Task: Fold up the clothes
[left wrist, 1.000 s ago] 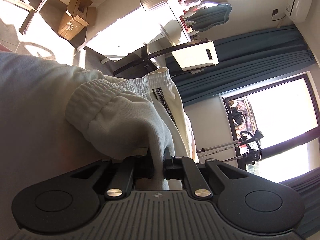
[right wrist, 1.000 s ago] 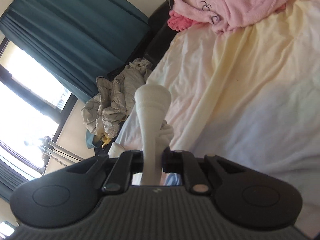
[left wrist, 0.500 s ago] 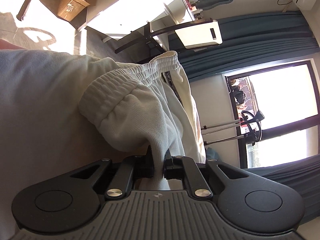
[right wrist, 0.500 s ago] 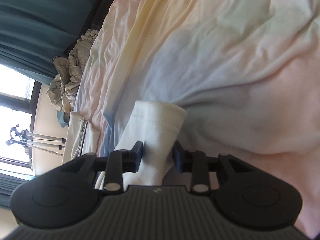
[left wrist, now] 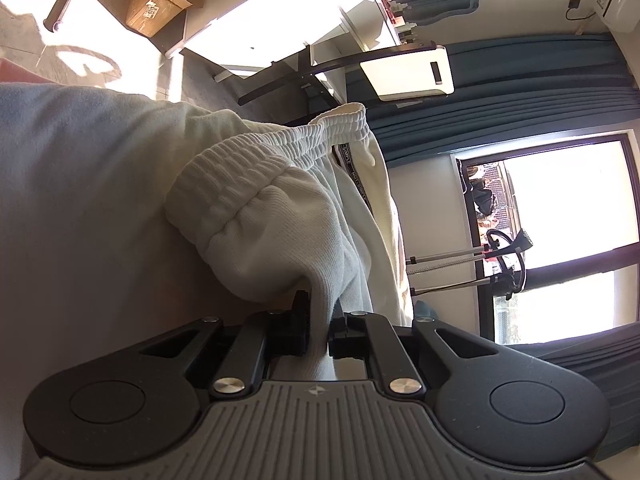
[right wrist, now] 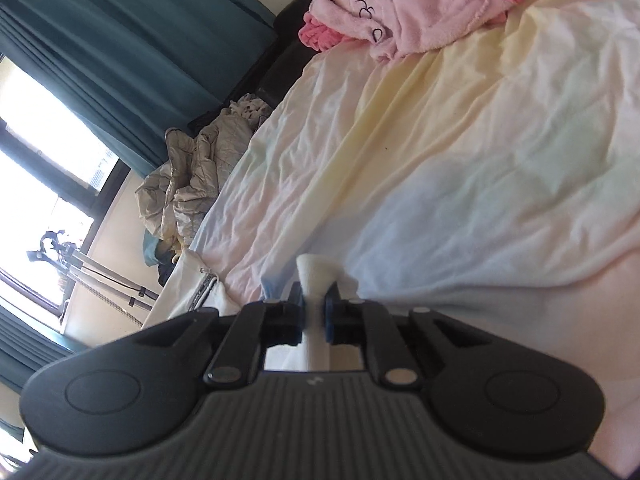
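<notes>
White sweatpants (left wrist: 280,208) hang bunched in the left wrist view, with the ribbed waistband (left wrist: 304,140) and a printed drawstring showing. My left gripper (left wrist: 320,316) is shut on a fold of the fabric below that waistband. In the right wrist view a narrow white cuff of the pants (right wrist: 314,272) stands up between the blue pads. My right gripper (right wrist: 314,300) is closing on the cuff, and the pads press it thin. More of the white garment (right wrist: 192,284) lies at the bed's left edge.
The wrinkled pastel bed sheet (right wrist: 460,160) spreads ahead of the right gripper. A pink robe (right wrist: 400,4) lies at its far end, a beige quilted jacket (right wrist: 192,168) beside the bed. A cardboard box (left wrist: 156,8), a table and a tripod stand (left wrist: 460,256) are on the floor side.
The right gripper let its jaws out around the cuff, then pinched it again lower on the cloth, and its view swung back up the bed. The left grip is unchanged.
</notes>
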